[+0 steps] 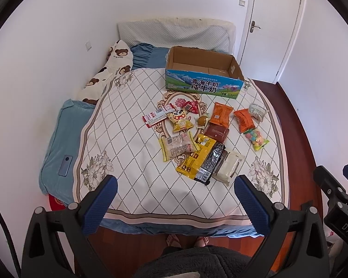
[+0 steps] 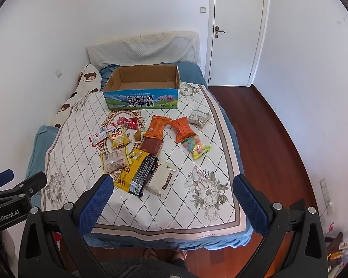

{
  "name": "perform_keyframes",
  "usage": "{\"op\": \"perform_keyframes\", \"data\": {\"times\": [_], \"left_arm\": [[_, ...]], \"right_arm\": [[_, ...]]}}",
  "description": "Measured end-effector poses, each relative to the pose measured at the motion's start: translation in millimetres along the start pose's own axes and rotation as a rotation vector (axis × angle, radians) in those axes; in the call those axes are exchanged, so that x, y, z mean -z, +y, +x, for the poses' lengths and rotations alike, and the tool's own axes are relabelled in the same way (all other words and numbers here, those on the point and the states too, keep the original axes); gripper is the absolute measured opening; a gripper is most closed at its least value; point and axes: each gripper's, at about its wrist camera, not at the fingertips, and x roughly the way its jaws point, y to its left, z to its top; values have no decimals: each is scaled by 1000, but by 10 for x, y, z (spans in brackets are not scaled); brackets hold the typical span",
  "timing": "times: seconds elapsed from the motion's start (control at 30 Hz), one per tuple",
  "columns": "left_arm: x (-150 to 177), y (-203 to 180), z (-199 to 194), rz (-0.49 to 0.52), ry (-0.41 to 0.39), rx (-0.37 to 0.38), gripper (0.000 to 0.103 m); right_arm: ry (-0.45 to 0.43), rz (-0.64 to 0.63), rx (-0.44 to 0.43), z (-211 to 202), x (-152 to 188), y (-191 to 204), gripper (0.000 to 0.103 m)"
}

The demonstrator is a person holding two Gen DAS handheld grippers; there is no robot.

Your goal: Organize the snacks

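Lying scattered before an open cardboard box [image 1: 204, 74], bright snack packets [image 1: 204, 136] face both wide-apart, empty hand-held grippers [image 1: 175, 199].

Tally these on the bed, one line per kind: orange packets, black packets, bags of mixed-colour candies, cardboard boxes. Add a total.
Orange packets: 2
Black packet: 1
Bag of mixed-colour candies: 1
Cardboard box: 1
Total: 5
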Motion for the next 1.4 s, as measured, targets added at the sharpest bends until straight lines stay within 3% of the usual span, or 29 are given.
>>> {"op": "perform_keyframes", "data": {"times": [1.4], "left_arm": [[107,77,-131,6,-20,3,103]], "right_arm": [[-18,-19,-5,-148,18,18,103]]}}
